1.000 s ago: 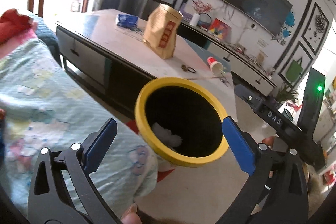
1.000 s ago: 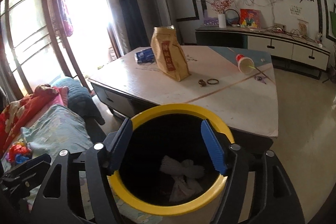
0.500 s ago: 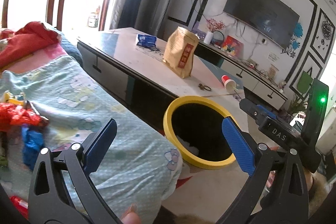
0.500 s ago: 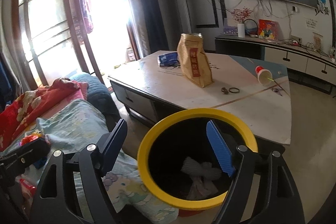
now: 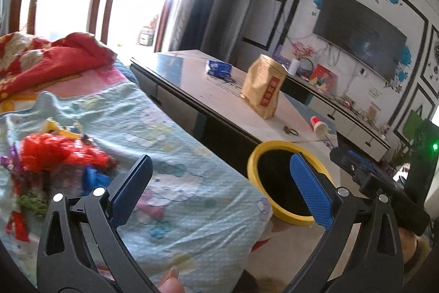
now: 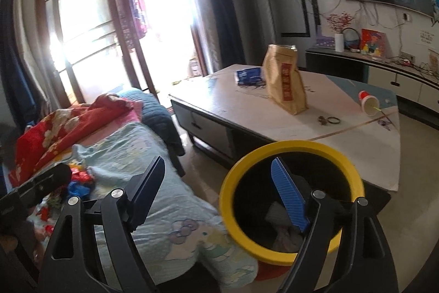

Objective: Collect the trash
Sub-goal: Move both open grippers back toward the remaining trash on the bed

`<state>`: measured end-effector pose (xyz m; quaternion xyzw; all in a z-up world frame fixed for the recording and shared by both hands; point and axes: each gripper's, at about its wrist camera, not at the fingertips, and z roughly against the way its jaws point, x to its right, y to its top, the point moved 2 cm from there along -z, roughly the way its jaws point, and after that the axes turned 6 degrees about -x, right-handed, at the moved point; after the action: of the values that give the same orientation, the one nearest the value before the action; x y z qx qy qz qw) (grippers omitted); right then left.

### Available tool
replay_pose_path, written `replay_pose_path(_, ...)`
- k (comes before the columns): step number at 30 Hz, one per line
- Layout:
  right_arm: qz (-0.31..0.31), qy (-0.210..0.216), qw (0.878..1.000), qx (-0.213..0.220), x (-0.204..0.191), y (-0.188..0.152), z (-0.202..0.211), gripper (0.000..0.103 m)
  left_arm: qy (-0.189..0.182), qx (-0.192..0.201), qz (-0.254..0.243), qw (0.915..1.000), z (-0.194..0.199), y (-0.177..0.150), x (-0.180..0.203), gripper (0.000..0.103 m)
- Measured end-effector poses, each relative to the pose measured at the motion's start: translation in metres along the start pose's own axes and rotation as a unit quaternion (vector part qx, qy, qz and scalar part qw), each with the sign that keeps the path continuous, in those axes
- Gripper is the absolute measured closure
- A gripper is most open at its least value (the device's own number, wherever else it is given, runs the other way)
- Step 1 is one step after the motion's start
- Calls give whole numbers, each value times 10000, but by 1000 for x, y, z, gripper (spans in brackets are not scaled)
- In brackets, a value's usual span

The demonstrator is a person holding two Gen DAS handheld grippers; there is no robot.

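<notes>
Room: living room, bed with a pale blue blanket [image 5: 175,155] beside a low worktop [image 6: 343,139].
Bin: yellow-rimmed bin [image 6: 290,257] on the floor between bed and worktop; crumpled white paper already inside.
Left: wrapper pile [image 5: 63,155] on the blanket; tipped paper cup [image 6: 369,100] and blue packet [image 6: 248,76] on the worktop.
My left claw [image 5: 219,191]: spread wide, empty.
My right claw [image 6: 219,191]: spread wide, empty, over the bin's edge.
Progress: partly done, I judge.

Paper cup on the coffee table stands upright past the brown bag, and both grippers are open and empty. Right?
Not quite. The paper cup lies on its side, mouth toward the camera, as the right wrist view shows. The left gripper and right gripper are open and empty.
</notes>
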<state>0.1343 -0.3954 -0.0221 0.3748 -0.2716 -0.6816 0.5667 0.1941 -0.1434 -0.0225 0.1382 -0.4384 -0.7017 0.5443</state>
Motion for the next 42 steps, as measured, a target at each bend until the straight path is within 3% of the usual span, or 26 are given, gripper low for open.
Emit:
replay_pose_path(12, 462, 634, 9969, -103, -57, -8, 4, 25, 462, 269, 318, 9981, 32, -1, -47, 11)
replay_pose_path(26, 1045, 1255, 9855, -468, -123, -29, 1, 25, 748, 436, 665, 9940, 57, -3, -87, 11)
replay_pose_path(35, 1573, 1813, 9679, -750, -170, -47, -1, 25, 1015, 519, 937, 9890, 76, -8, -121, 11)
replay_pose_path(42, 1981, 2222, 9495, -995, -207, -62, -5, 25, 1355, 599, 1375, 9793, 103, -16, -164, 11)
